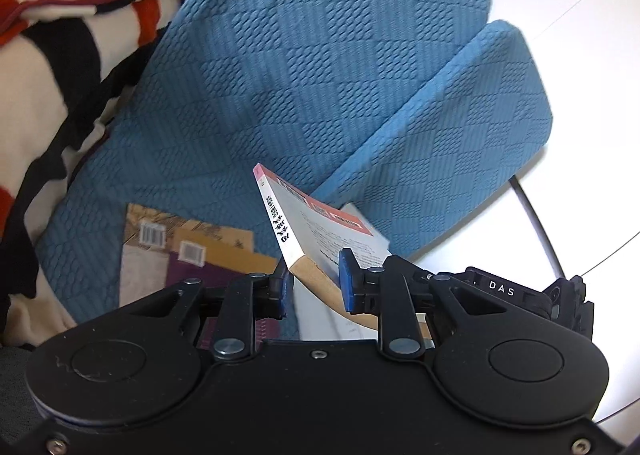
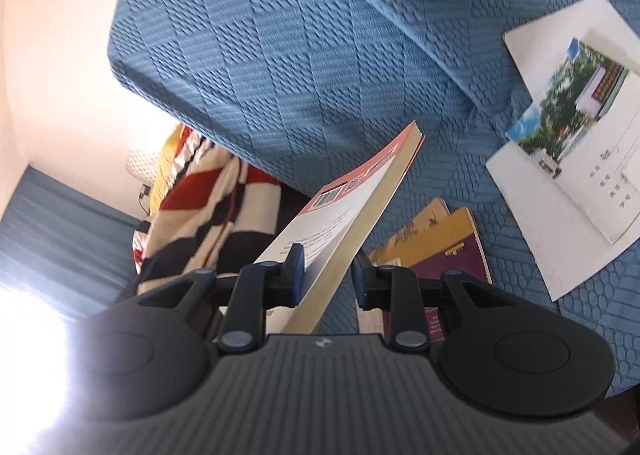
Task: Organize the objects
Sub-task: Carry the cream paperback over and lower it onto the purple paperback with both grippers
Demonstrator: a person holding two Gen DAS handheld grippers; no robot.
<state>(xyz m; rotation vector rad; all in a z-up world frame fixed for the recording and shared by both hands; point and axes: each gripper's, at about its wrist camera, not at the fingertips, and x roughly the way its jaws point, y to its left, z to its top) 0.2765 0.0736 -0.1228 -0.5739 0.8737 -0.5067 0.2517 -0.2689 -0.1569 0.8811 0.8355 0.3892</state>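
Observation:
A paperback book (image 1: pixel 320 231) with a white and salmon cover is held tilted above the blue sofa seat (image 1: pixel 300 75). My left gripper (image 1: pixel 314 281) is shut on its lower corner, with blue pads on both sides and the page edge bent between them. My right gripper (image 2: pixel 328 269) is shut on the same book (image 2: pixel 352 207), one pad on the cover and the other under it. The right gripper's black housing (image 1: pixel 500 291) shows just right of the left one. Lower on the seat lies a fanned pile of brown, yellow and purple books (image 1: pixel 188 247) (image 2: pixel 440 243).
A white booklet with a photo (image 2: pixel 572 151) lies open on the seat to the right. A red, black and cream striped blanket (image 1: pixel 60 55) (image 2: pixel 208 211) is heaped at one end of the sofa. The sofa's padded arm (image 1: pixel 460 127) stands over white floor tiles (image 1: pixel 580 15).

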